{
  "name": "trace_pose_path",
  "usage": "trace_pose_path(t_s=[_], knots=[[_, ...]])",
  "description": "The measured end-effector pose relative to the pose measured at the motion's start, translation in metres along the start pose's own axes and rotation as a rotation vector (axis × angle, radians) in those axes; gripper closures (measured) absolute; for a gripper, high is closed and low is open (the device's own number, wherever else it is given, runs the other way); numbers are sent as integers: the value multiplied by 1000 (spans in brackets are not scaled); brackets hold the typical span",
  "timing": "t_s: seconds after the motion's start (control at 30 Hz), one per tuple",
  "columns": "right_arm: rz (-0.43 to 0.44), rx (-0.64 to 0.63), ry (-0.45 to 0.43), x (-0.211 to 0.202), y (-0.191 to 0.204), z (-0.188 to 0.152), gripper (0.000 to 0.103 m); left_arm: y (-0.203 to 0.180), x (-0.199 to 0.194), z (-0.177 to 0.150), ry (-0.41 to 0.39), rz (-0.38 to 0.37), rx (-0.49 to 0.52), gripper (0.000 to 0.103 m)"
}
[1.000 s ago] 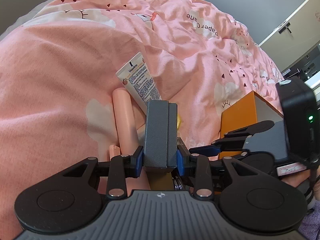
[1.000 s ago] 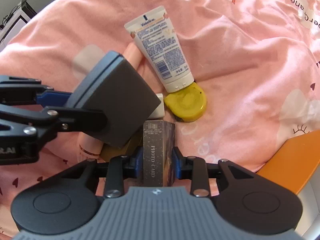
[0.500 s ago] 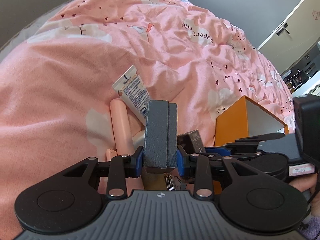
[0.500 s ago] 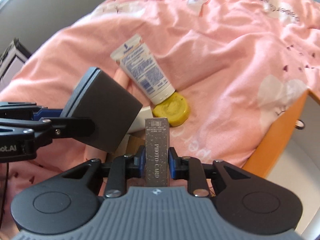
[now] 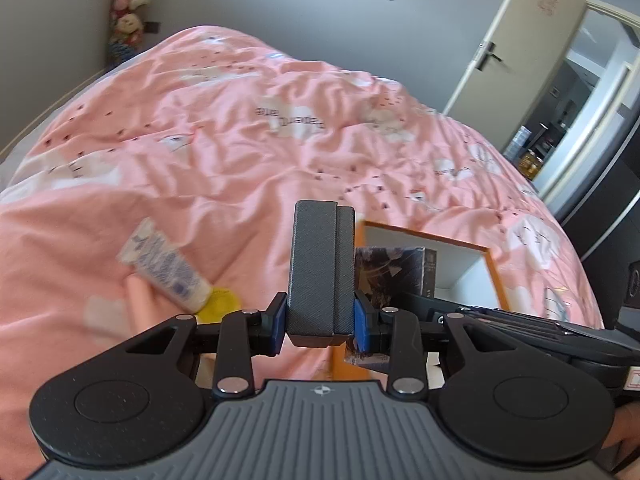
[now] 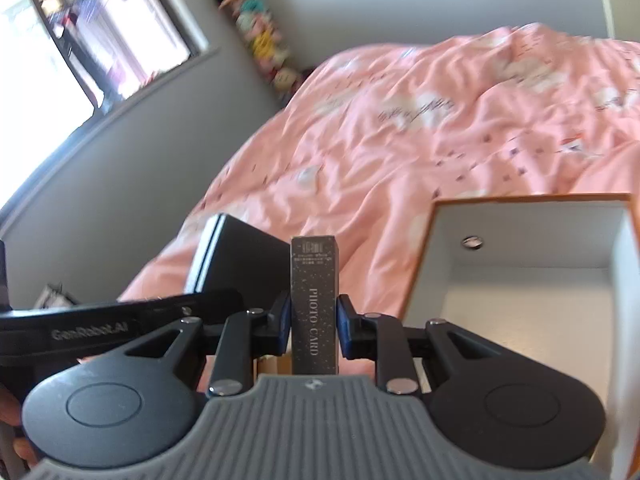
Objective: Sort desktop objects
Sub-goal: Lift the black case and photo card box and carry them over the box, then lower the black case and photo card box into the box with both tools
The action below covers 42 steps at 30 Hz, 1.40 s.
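While both grippers hung above the pink bedspread (image 5: 248, 152), the left gripper (image 5: 321, 316) clamped a dark grey case (image 5: 322, 264) and the right gripper (image 6: 313, 322) a slim photo card box (image 6: 314, 300), near the orange box (image 6: 532, 280). Both looked rigid, light; flat sides suit jaws, textured case less slippery.

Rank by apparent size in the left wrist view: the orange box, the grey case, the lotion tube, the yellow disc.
1. orange box, though partly hidden
2. grey case, enlarged by nearness to the camera
3. lotion tube
4. yellow disc, partly covered
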State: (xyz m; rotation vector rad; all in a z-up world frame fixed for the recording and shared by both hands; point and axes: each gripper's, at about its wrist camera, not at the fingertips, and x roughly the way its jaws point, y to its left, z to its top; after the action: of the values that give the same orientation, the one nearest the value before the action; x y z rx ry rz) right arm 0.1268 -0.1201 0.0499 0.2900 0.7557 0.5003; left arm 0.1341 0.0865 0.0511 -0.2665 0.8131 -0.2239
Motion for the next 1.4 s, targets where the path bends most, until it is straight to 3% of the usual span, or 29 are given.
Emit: trace_pose_path(t_s=[0.27, 0.5, 0.67, 0.97, 1.2, 1.4], knots=[[-124, 81, -139, -40, -38, 11, 78, -56, 33, 2, 37, -66, 91, 65], [-232, 189, -80, -26, -96, -1, 78, -89, 74, -4, 121, -69, 168, 65], [-294, 183, -48, -12, -113, -7, 78, -97, 99, -9, 179, -55, 192, 65], [-247, 219, 41, 11, -130, -14, 78, -102, 134, -19, 304, 47, 237, 65], [-219, 284, 83, 26, -147, -18, 78, -109, 154, -27, 338, 155, 296, 65], [-163, 326, 122, 37, -150, -17, 78, -107, 166, -32, 399, 222, 262, 65]])
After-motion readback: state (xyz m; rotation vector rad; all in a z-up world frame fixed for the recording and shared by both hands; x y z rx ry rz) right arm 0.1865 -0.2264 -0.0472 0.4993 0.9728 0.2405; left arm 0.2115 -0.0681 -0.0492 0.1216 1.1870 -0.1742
